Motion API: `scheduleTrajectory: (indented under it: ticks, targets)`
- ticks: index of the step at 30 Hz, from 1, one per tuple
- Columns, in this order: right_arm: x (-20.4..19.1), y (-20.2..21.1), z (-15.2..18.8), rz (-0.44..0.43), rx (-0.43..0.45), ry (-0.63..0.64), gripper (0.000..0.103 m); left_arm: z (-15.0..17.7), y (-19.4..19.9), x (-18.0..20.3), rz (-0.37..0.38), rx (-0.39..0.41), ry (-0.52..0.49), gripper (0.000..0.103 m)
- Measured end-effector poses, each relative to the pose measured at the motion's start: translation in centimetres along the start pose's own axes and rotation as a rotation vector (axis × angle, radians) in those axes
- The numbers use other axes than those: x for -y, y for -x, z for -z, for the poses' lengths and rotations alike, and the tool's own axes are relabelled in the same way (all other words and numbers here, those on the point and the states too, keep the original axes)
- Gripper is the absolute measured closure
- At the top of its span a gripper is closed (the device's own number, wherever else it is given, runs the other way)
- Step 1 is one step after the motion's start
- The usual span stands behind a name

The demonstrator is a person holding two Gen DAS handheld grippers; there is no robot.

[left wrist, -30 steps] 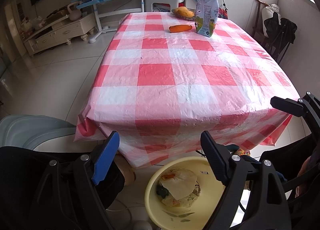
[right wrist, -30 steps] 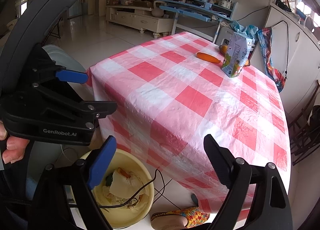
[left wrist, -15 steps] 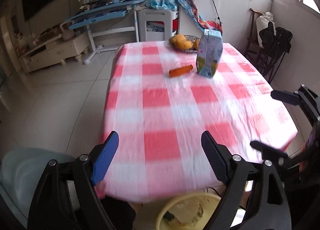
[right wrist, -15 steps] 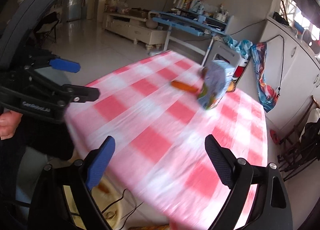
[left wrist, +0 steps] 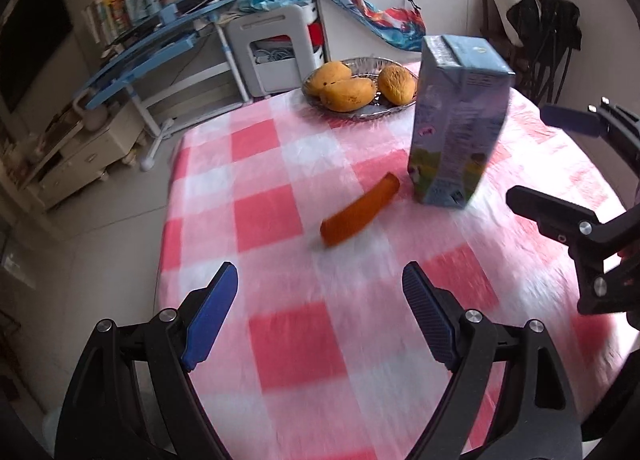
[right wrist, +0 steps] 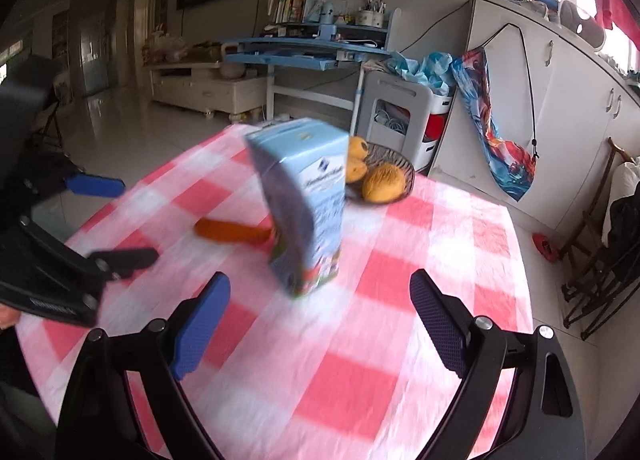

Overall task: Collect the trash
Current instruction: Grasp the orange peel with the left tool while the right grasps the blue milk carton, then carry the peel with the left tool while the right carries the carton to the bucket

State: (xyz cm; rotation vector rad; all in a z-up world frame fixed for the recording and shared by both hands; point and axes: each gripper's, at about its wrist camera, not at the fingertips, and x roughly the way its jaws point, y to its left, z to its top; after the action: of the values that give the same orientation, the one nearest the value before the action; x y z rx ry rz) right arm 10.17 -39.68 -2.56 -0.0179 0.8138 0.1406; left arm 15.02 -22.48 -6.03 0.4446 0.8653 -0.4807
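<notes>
A blue milk carton (left wrist: 456, 119) stands upright on the red-and-white checked table (left wrist: 300, 340); it also shows in the right wrist view (right wrist: 308, 211). An orange wrapper-like piece (left wrist: 358, 215) lies just left of the carton, and shows in the right wrist view (right wrist: 232, 232). My left gripper (left wrist: 320, 316) is open and empty above the table, short of the orange piece. My right gripper (right wrist: 320, 324) is open and empty, close in front of the carton. Each gripper shows in the other's view, the right one (left wrist: 560, 163) and the left one (right wrist: 112, 219).
A metal bowl (left wrist: 360, 115) with three mangoes (left wrist: 348, 93) sits at the table's far end behind the carton. Beyond the table stand a grey stool (left wrist: 276, 47) and a blue desk (left wrist: 160, 47). Folded chairs (right wrist: 600, 260) stand to the right of the table.
Both grippers have moved up from over the yellow bin at the table's near edge and forward over the table toward the carton and the orange piece. The bin has left view. Both stayed open.
</notes>
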Motion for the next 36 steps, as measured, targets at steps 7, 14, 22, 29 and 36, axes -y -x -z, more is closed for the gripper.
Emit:
scheduleTrajectory:
  ticks: [7,14,22,29,36]
  targets:
    - [-0.2,-1.4,-1.5,-0.018,0.036,0.037,0.016,-2.7,-4.4,0.5,0.054,-0.027,-0.054,0.022]
    - [-0.6,-2.8,-2.5,-0.053,0.034,0.083,0.028,-3.9,-7.1,1.3,0.114,-0.068,-0.092,0.048]
    - [-0.5,-3.2,-2.5,-0.110,-0.012,0.060,0.073,-3.5,-6.8,1.6,0.181,-0.088,-0.078,0.089]
    - [-1.1,-0.1,-2.8,-0.166,0.035,-0.009,0.073,-1.7,-2.4,-0.4,0.131,-0.041,0.060,0.090]
    - [-4.0,5.1,-1.8,-0.233,0.075,-0.004,0.073,3.5,2.5,-2.7,0.080,-0.023,0.247,0.090]
